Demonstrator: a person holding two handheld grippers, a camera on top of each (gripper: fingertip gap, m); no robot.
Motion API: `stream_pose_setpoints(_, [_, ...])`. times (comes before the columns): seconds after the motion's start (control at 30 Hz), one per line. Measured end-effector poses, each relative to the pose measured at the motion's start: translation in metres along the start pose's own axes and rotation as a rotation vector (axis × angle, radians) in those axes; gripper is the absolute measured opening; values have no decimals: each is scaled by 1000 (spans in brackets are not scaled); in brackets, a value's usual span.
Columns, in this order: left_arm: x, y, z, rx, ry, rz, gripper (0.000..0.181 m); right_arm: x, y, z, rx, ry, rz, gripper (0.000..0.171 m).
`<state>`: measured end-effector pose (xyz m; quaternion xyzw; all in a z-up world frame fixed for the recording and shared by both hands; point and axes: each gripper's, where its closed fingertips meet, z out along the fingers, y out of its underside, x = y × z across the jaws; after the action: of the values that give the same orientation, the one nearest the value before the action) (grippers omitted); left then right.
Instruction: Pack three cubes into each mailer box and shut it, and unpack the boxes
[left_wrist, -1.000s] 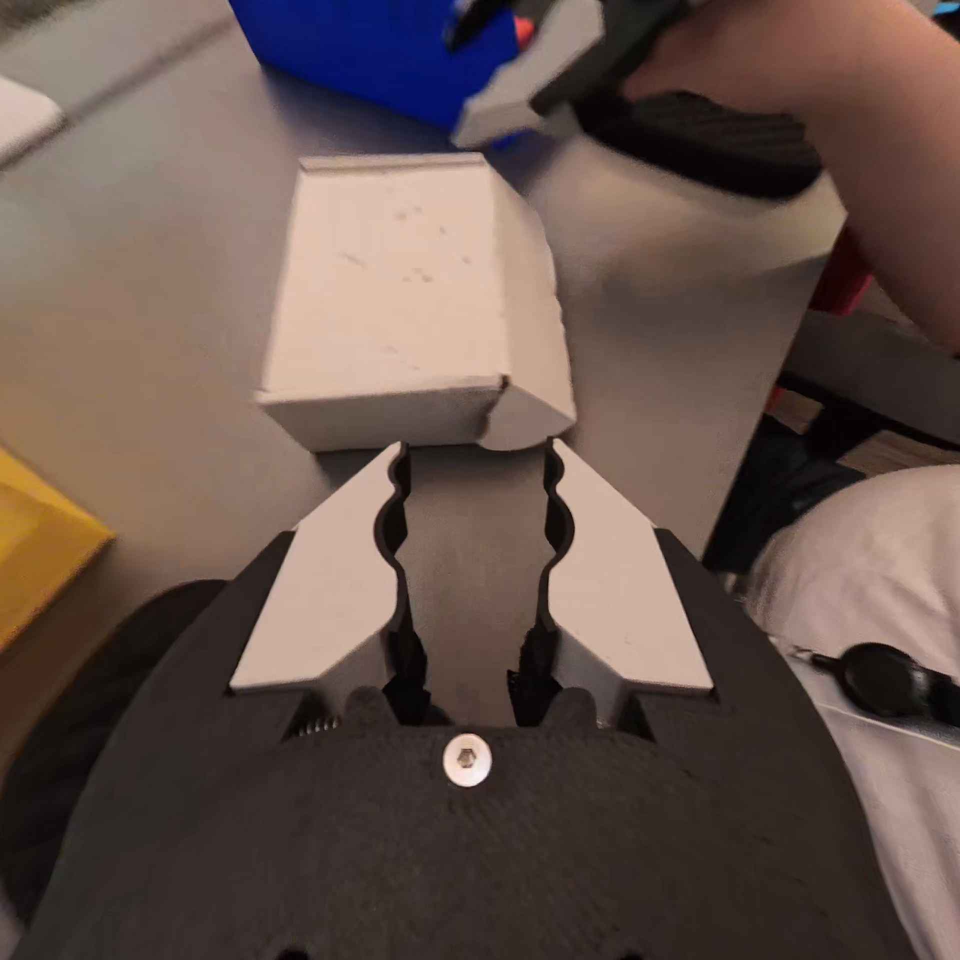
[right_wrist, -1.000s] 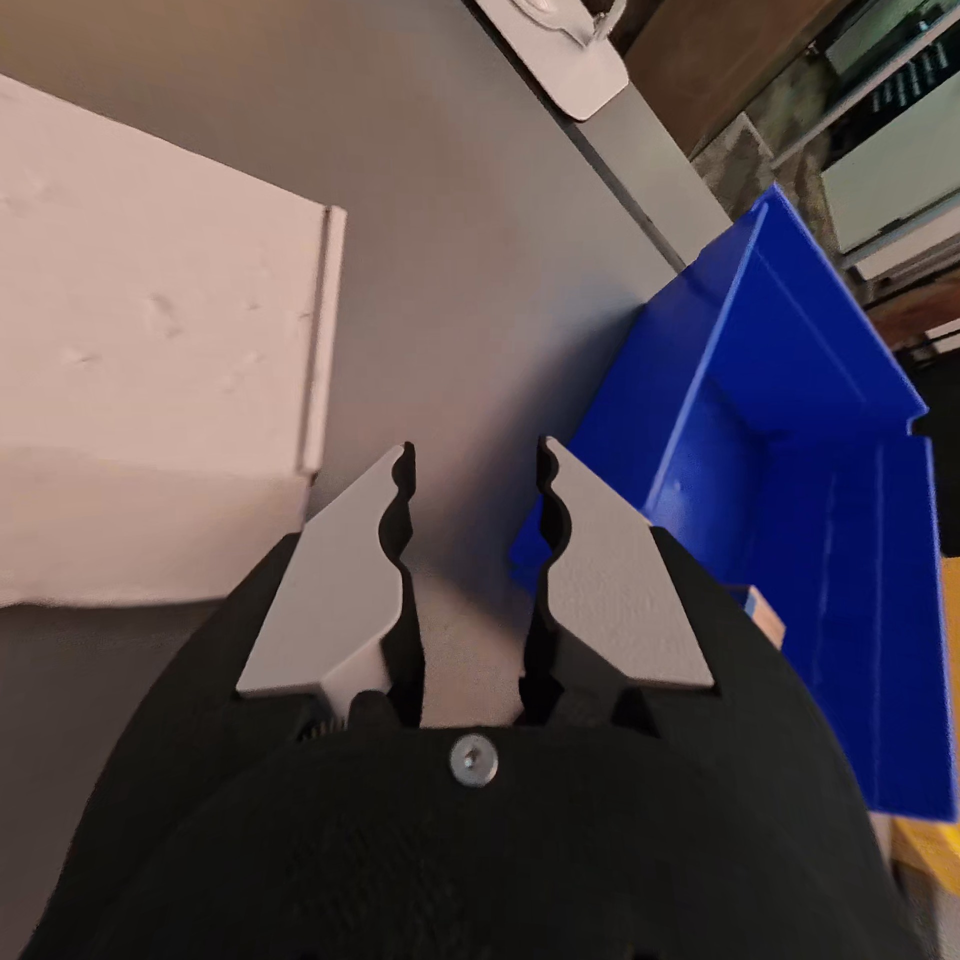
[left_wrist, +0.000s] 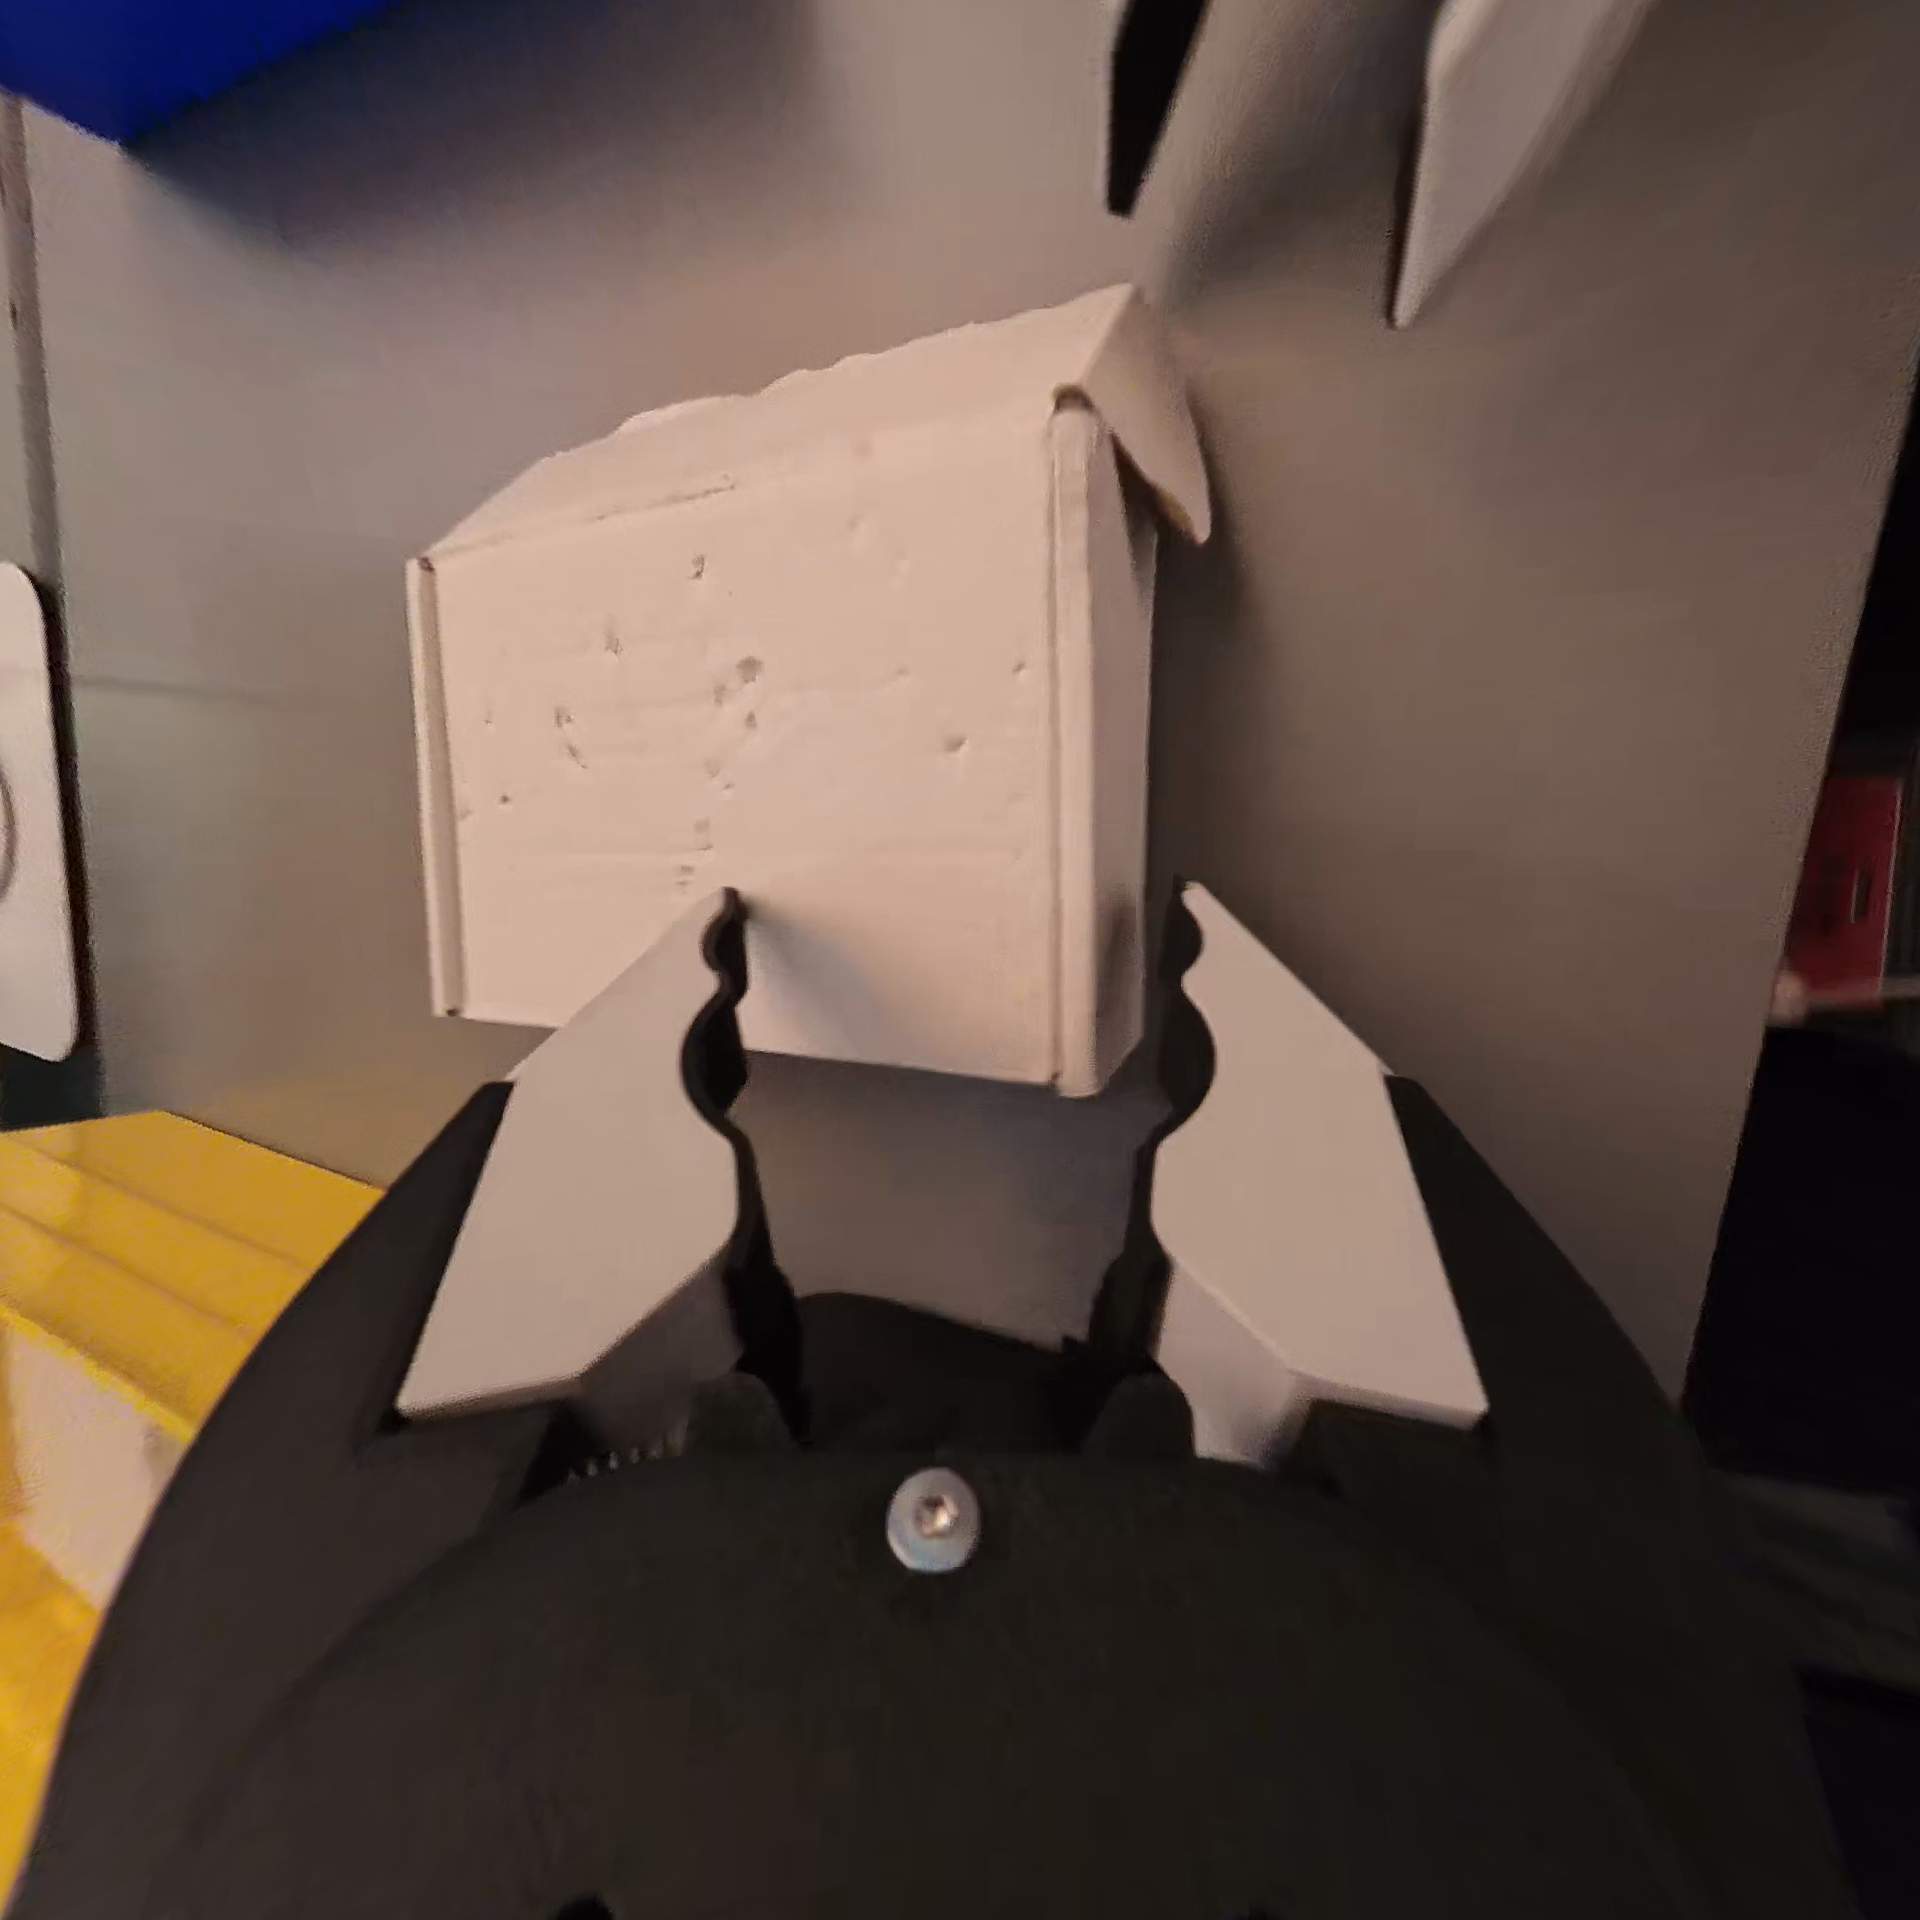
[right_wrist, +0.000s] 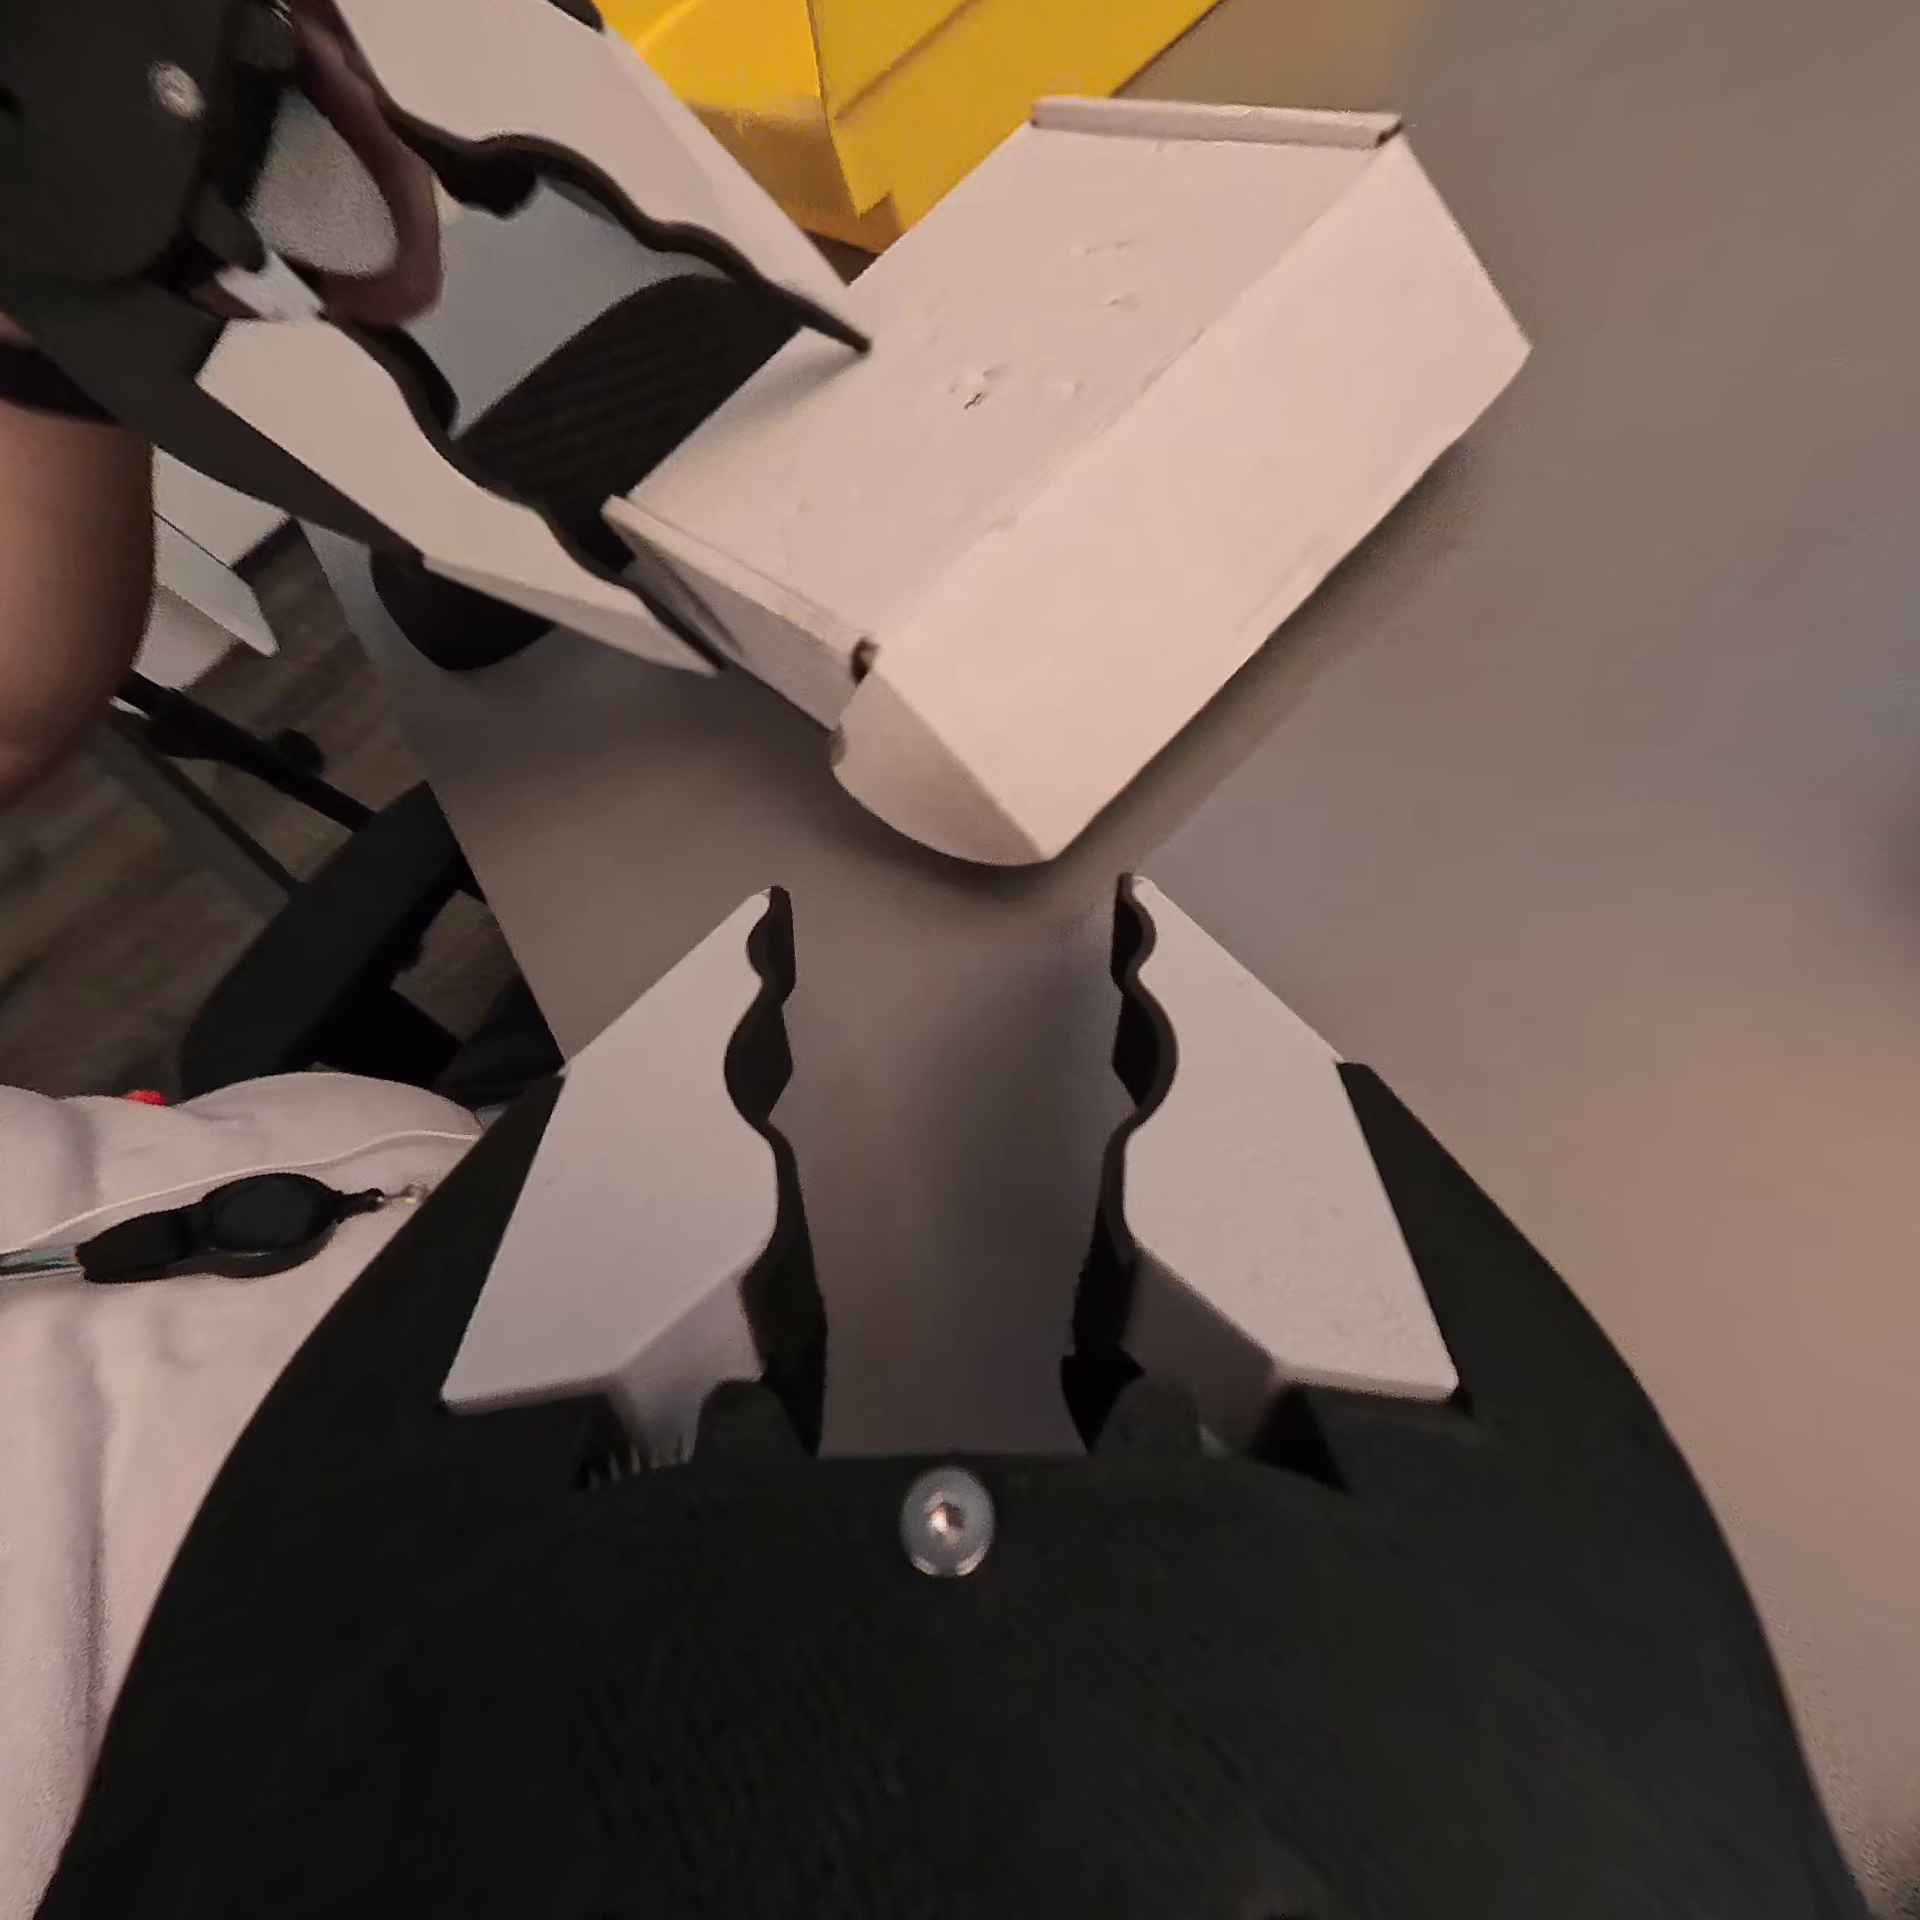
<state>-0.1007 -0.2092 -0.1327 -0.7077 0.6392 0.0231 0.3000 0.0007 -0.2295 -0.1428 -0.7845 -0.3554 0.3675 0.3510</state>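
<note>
The closed white mailer box (left_wrist: 748, 748) is sitting on the counter (left_wrist: 1455, 727), contents hidden, its corner between the spread left hand-held gripper (left_wrist: 951, 914); the right hand-held gripper (right_wrist: 951, 894) is gaping empty nearby.

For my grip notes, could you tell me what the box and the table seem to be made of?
Box: white matte cardboard, probably; folded flaps and dents show. Table: smooth grey top with a dull sheen, maybe laminate or painted metal; I can't tell which.

The closed cardboard mailer box (left_wrist: 748, 748) is plain white, pocked with small dark dents; the flat tabletop (left_wrist: 1455, 727) is matte grey; each plastic gripper (right_wrist: 951, 914) pairs light grey fingers with black wavy-edged pads and a black body; the plastic bin (right_wrist: 935, 94) is bright yellow; another bin's corner (left_wrist: 156, 73) is deep blue.
</note>
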Motion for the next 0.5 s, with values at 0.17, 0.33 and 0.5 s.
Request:
stream_pose_setpoints(0.17, [-15,-5,10,26,-101,-86,72,8,-5,3,27,-59,134,62])
stream_pose_setpoints(0.33, [-16,-5,10,92,-112,-129,72,8,-12,7,46,-169,290,53])
stream_pose_setpoints(0.5, [-18,-3,8,167,-125,-170,71,6,-17,15,8,-272,360,49])
